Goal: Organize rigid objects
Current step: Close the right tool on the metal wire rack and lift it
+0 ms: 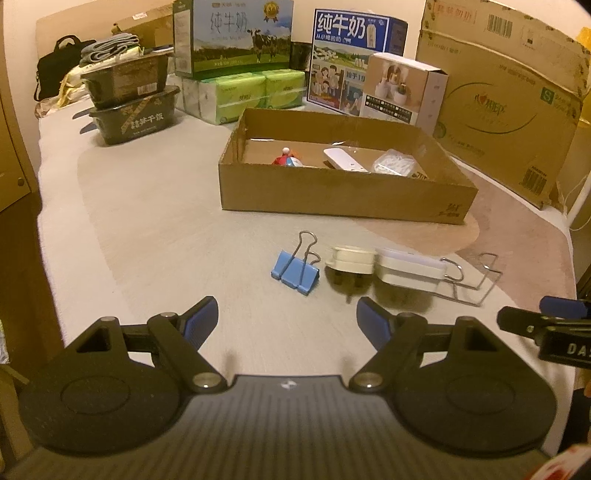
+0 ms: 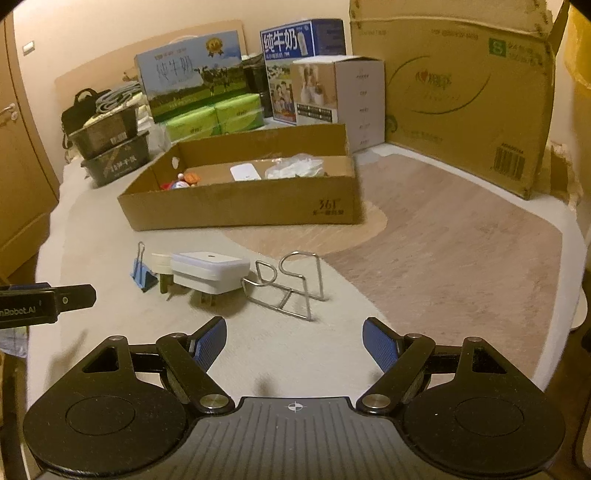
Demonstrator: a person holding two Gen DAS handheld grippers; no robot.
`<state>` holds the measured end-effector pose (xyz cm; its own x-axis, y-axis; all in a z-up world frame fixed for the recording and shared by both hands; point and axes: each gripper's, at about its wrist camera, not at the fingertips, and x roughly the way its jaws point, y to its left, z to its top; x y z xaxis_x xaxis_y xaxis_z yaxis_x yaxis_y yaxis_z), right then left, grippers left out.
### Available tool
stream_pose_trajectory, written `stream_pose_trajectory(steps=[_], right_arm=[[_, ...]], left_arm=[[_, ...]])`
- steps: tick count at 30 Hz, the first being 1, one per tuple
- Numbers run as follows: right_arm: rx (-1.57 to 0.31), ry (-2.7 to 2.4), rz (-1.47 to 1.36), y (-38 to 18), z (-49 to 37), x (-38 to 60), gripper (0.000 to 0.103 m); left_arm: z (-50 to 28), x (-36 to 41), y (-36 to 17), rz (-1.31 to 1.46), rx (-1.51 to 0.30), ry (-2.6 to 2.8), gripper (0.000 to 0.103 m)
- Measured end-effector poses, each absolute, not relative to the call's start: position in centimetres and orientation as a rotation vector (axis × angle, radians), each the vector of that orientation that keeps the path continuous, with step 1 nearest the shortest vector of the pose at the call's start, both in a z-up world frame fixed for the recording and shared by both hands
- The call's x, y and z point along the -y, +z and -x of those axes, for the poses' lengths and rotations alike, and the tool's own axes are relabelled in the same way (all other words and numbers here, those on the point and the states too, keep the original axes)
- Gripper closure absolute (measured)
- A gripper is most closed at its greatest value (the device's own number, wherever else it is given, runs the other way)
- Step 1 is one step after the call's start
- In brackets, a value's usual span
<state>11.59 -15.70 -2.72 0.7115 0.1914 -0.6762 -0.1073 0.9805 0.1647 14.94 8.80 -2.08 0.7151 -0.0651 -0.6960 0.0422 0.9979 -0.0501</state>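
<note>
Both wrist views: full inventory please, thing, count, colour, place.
binder clip: 1, blue, left end of front row
plug adapter: 1, cream, beside clip
charger: 1, white, beside adapter
wire rack: 1, silver, right end of row
cardboard tray: 1, brown, behind row; holds toy figure, white device, clear bag
milk cartons: 2, blue-green, at back
left claw: open
right claw: open

left gripper (image 1: 287,317): jaws spread wide, holding nothing | right gripper (image 2: 294,338): jaws spread wide, holding nothing
</note>
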Motion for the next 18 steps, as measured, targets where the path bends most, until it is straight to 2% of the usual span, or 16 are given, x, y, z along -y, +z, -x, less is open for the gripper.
stream_pose_trajectory(steps=[18], right_arm=[[-0.753, 0.074, -0.169, -7.3, -17.9, 13.1, 0.022]], left_arm=[[-20.1, -9.2, -5.8, 0.044, -0.81, -0.112, 0.023]])
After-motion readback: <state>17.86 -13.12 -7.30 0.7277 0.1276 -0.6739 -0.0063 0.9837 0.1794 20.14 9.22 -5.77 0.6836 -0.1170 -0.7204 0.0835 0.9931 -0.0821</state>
